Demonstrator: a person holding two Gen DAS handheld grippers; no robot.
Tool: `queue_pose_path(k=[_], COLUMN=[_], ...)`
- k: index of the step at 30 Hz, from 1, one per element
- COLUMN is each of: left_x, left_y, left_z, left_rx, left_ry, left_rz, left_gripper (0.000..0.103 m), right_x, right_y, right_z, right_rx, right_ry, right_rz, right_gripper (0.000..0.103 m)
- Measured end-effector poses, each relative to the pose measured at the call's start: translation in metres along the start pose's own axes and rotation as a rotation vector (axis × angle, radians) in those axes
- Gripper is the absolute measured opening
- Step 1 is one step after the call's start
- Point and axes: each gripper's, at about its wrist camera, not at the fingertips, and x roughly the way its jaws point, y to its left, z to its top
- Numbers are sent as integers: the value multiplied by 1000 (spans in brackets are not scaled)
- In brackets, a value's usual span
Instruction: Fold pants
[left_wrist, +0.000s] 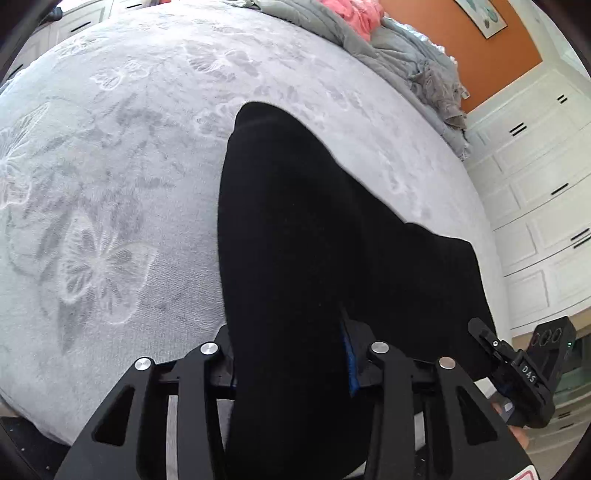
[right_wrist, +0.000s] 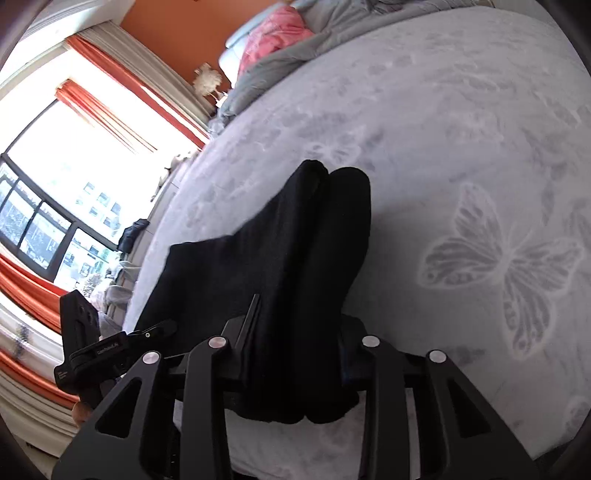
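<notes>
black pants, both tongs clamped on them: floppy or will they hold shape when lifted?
Probably floppy: the black pants drape and bunch between the right tongs. Likely soft and thick, since the folded edges look rounded. Grip seems secure; cloth fills the left tongs too, so slipping looks unlikely.

Right tongs (right_wrist: 295, 354) clamped on the black pants (right_wrist: 295, 266), fabric bunched thick between the fingers. The legs run forward, side by side, over the grey butterfly bed (right_wrist: 461, 129). Left tongs (right_wrist: 162, 328) at the pants' left edge, by the window (right_wrist: 55, 192).
</notes>
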Motion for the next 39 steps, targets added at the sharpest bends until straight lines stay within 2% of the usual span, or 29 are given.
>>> queue_pose_path(k=[2, 3, 5, 6, 7, 8, 10, 11, 16, 19, 26, 33, 34, 35, 36, 37, 38, 39], left_x=[-23, -28, -23, -14, -2, 4, 2, 3, 7, 13, 30, 38, 36, 34, 29, 21, 13, 5], left_y=[-6, -9, -10, -9, -5, -3, -3, -7, -24, -23, -24, -22, -20, -19, -19, -19, -19, -20], left_z=[-3, -8, -22, -29, -37, -43, -51, -53, -63, -62, -44, -34, -33, -33, -33, -34, -36, -37], left_rx=[5, 19, 57, 66, 59, 51, 50, 65, 104, 98, 88, 59, 43, 30, 25, 27, 34, 42], left_ry=[1, 4, 24, 49, 82, 83, 35, 31, -4, -13, -8, -3, -5, -8, -14, -23, -29, -32], left_rz=[-24, 2, 88, 133, 183, 200, 179, 192, 261, 258, 245, 215, 198, 189, 179, 169, 159, 129], left_gripper=[36, 38, 54, 58, 64, 71, 78, 81, 89, 92, 98, 98, 93, 83, 77, 58, 42, 38], right_x=[-11, -10, 6, 14, 13, 8, 6, 6, 18, 23, 35, 46, 45, 43, 39, 34, 31, 27], right_y=[2, -5, -27, -39, -48, -51, -50, -48, -31, -24, -29, -29, -30, -32, -35, -38, -38, -36], right_z=[-9, -17, -37, -48, -57, -60, -59, -58, -56, -58, -48, -40, -39, -39, -39, -39, -40, -42], right_rx=[5, 20, 43, 79, 123, 146, 154, 159, 98, 61, 95, 113, 122, 129, 143, 155, 155, 143], right_ry=[-1, 11, 68, 86, 60, 39, 46, 50, 49, 38, 22, -23, -27, -33, -38, -44, -39, -36], right_rz=[6, -1, -83, -122, -63, -39, -41, -44, -77, -109, -84, -82, -81, -80, -47, -20, -2, 7], right_gripper=[33, 36, 43, 54, 63, 63, 64, 65, 78, 82, 84, 82, 73, 63, 48, 39, 37, 35])
